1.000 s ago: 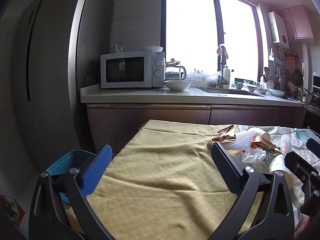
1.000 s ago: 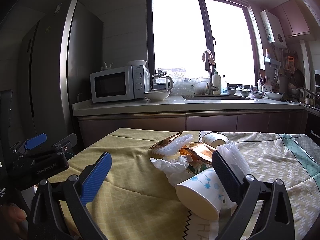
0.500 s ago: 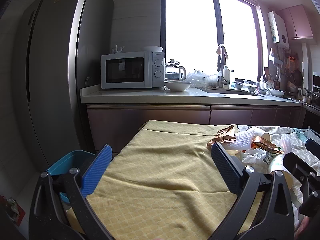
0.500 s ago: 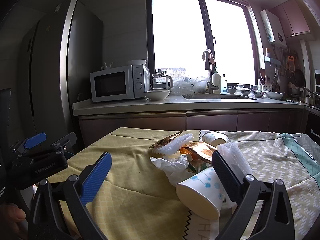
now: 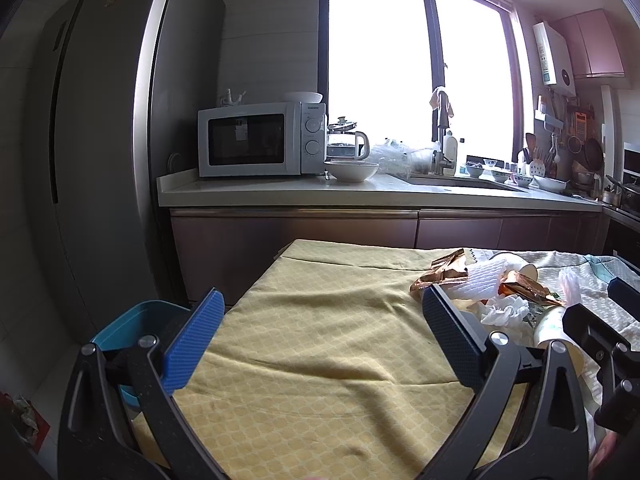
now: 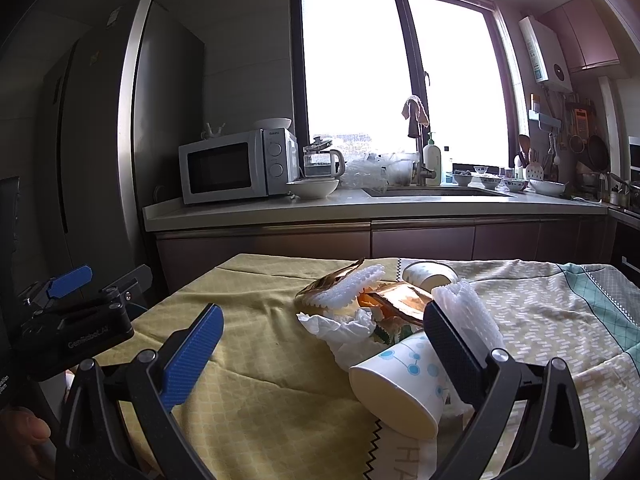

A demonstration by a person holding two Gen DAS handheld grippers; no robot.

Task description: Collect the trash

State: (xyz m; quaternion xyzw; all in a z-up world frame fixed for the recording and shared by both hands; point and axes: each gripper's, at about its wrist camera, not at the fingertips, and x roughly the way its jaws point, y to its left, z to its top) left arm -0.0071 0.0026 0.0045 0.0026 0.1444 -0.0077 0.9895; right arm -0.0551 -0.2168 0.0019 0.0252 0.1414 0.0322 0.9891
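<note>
**Nothing collected yet**

We see the whole trash pile (image 6: 384,312) lying on the yellow cloth (image 6: 256,364), none of it lifted. Off the cloth's left edge sits a blue bin (image 5: 132,332), apparently empty. Our left gripper (image 5: 320,344) and right gripper (image 6: 324,352) both gape, holding nothing. Nearest the right gripper lies a tipped paper cup (image 6: 404,384).

The left black plastic two-finger gripper (image 5: 320,344) is showing blue ribbed pads (image 5: 194,342) on triangular cut-out arms, each pinned by a silver round screw (image 5: 499,337). The right black plastic two-finger gripper (image 6: 320,356) is wearing the same build. White lettering (image 6: 86,339) (too blurred to read surely) is running along the left unit's body.
</note>
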